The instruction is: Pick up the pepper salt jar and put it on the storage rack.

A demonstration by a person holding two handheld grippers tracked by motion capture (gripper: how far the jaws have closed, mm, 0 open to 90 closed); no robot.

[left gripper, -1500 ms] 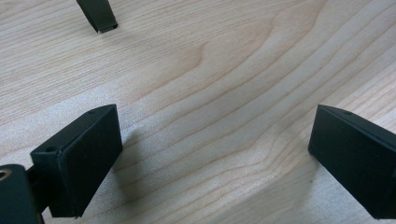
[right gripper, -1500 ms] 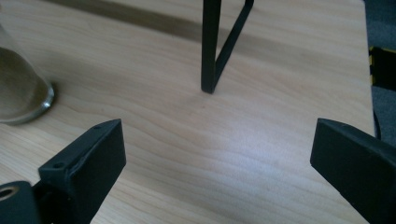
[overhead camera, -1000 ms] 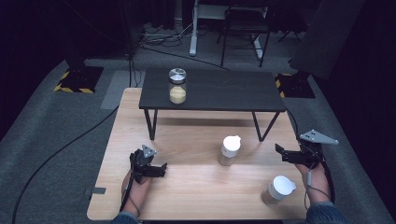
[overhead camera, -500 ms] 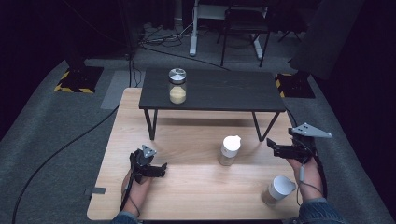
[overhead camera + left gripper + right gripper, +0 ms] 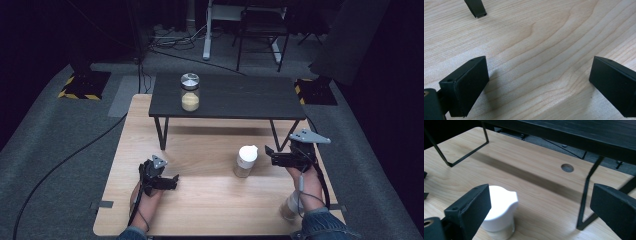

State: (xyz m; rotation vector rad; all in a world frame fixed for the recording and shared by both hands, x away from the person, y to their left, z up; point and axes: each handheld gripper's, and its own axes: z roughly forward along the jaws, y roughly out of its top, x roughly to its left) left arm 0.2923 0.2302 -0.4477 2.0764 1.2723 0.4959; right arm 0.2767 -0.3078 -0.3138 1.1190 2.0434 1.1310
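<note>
The room was dark around a pale wooden table [image 5: 210,200], on which a low black shelf [image 5: 235,97] stood on thin metal legs, carrying a glass jar with a metal lid [image 5: 190,92] and yellowish contents. Nearer the person, a small jar with a white flip-top cap [image 5: 245,161] stood upright on the wood, just in front of the shelf's right legs. The right gripper [image 5: 273,155] hung just to the right of that jar, raised a little off the table, its jaws spread wide and holding nothing; in the right gripper view the white cap [image 5: 500,207] sat low and against the left jaw rather than centred between the two. That offset looked like the main risk: a closing or a forward push from there would likely have struck the cap off-centre and tipped or skidded the jar. The shelf's thin leg [image 5: 584,195] stood near the right jaw and could have snagged it. A paper cup [image 5: 290,207] sat partly hidden beneath the right forearm, where a dropped wrist or trailing cable might have knocked it over. The left gripper [image 5: 172,181] rested low over bare wood, jaws open and empty, well apart from the jar.
</note>
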